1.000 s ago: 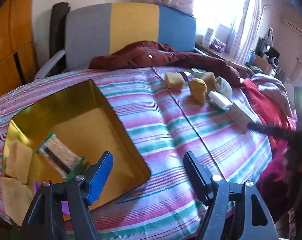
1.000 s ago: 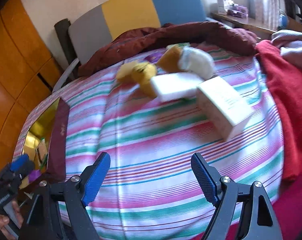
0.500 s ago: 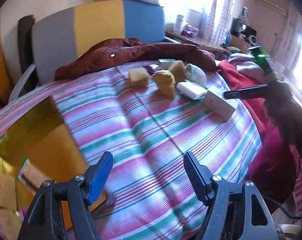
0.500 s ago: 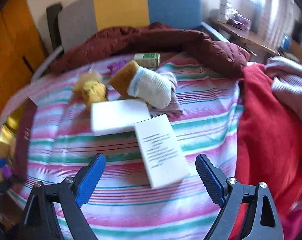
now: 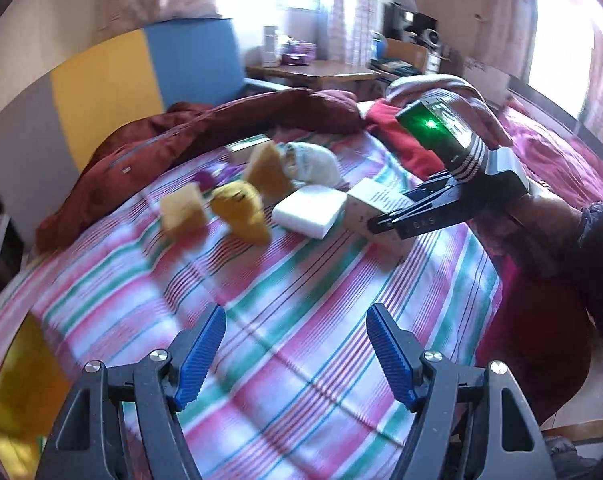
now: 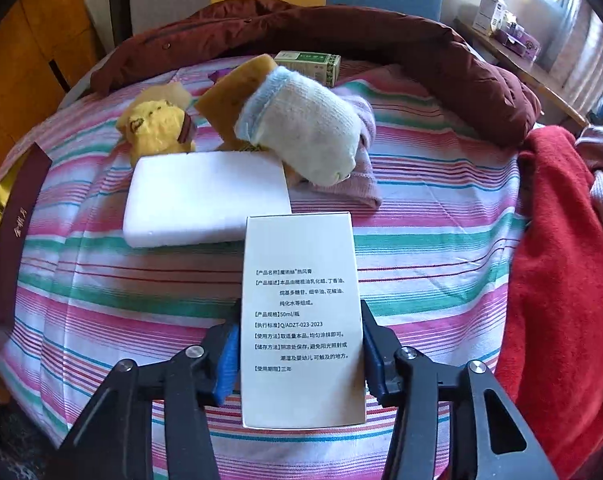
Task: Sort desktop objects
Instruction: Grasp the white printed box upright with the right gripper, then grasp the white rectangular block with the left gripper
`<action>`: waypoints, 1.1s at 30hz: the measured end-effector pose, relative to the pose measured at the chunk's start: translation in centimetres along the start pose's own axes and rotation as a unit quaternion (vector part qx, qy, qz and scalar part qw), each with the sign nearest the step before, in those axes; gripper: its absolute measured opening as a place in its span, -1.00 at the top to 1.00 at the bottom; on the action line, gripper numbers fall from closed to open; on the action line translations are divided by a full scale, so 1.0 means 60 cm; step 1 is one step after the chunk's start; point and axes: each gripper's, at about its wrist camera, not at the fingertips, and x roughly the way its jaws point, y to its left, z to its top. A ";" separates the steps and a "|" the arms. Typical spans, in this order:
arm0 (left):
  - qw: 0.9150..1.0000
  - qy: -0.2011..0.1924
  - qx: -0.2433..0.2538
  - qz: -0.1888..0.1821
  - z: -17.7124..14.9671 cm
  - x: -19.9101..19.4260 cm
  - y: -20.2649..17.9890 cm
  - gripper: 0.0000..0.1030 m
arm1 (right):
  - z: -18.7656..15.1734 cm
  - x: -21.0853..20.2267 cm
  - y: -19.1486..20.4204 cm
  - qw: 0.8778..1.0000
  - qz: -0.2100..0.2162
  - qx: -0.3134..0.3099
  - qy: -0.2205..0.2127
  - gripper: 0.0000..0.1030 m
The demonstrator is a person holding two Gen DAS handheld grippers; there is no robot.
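Note:
My right gripper (image 6: 299, 338) is shut on a white printed carton (image 6: 301, 312) that lies on the striped cloth; in the left wrist view the carton (image 5: 375, 202) shows with the right gripper's fingers on it. Behind it lie a white foam block (image 6: 205, 196), a yellow plush toy (image 6: 157, 130), a brown sponge (image 6: 237, 92), a rolled white sock (image 6: 305, 128) and a green box (image 6: 307, 65). My left gripper (image 5: 295, 350) is open and empty above the cloth, well short of the pile. A yellow sponge cube (image 5: 183, 210) sits left of the plush toy.
A gold tin (image 5: 17, 384) lies at the far left edge; its maroon lid edge (image 6: 9, 236) shows in the right wrist view. A dark red jacket (image 6: 341, 36) lies behind the pile, red clothes (image 6: 557, 280) at the right. A multicoloured headboard (image 5: 101, 84) stands behind.
My right gripper moved forward and closed on the white carton. My left gripper swung right, away from the gold tin, and stayed open.

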 end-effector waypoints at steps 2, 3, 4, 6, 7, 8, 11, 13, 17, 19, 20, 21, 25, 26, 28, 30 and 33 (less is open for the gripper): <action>1.000 0.007 0.014 -0.009 0.017 0.019 -0.004 -0.43 | 0.000 -0.001 -0.014 1.000 0.003 0.020 -0.006 0.02; 1.000 0.008 0.020 -0.013 0.027 0.029 -0.007 -0.43 | -0.001 -0.002 -0.018 1.000 0.003 0.026 -0.008 0.02; 0.999 0.009 0.028 -0.017 0.036 0.039 -0.009 -0.43 | -0.001 -0.004 -0.023 0.999 0.003 0.033 -0.009 0.02; 0.999 0.015 0.039 -0.024 0.053 0.057 -0.012 -0.43 | -0.003 -0.007 -0.031 0.999 -0.001 0.041 -0.009 0.02; 0.998 0.017 0.045 -0.030 0.063 0.068 -0.013 -0.43 | -0.003 -0.006 -0.030 0.999 -0.005 0.043 -0.008 0.02; 0.998 0.019 0.049 -0.033 0.072 0.077 -0.014 -0.43 | -0.003 -0.006 -0.032 0.999 -0.011 0.046 -0.008 0.02; 0.997 0.031 0.061 -0.042 0.096 0.112 -0.022 -0.43 | -0.004 -0.008 -0.041 0.998 -0.025 0.054 -0.007 0.02; 0.996 0.039 0.069 -0.040 0.107 0.138 -0.027 -0.43 | 0.000 -0.005 -0.044 0.998 -0.032 0.062 -0.006 0.02; 0.993 0.057 0.097 -0.029 0.121 0.187 -0.043 -0.43 | -0.002 -0.005 -0.055 0.997 -0.030 0.076 -0.006 0.02; 0.992 0.068 0.108 -0.021 0.126 0.209 -0.050 -0.43 | -0.002 -0.006 -0.057 0.997 -0.027 0.077 -0.007 0.02; 0.991 0.069 0.111 -0.018 0.128 0.216 -0.052 -0.43 | -0.002 -0.004 -0.057 0.997 -0.028 0.076 -0.006 0.02; 0.991 0.071 0.116 -0.016 0.130 0.225 -0.055 -0.43 | -0.001 -0.003 -0.058 0.997 -0.028 0.076 -0.006 0.02; 0.989 0.079 0.124 -0.014 0.140 0.251 -0.057 -0.43 | 0.000 -0.001 -0.057 0.997 -0.027 0.074 -0.005 0.01; 0.989 0.082 0.125 -0.012 0.143 0.259 -0.056 -0.43 | 0.000 -0.001 -0.058 0.997 -0.026 0.075 -0.005 0.01; 0.988 0.090 0.127 -0.012 0.147 0.275 -0.055 -0.43 | 0.000 -0.001 -0.057 0.997 -0.025 0.075 -0.005 0.01; 0.987 0.094 0.128 -0.011 0.149 0.285 -0.054 -0.43 | -0.001 -0.001 -0.057 0.997 -0.026 0.075 -0.004 0.00; 0.987 0.093 0.127 -0.008 0.147 0.295 -0.057 -0.27 | 0.000 0.002 -0.058 0.997 -0.027 0.075 -0.001 0.00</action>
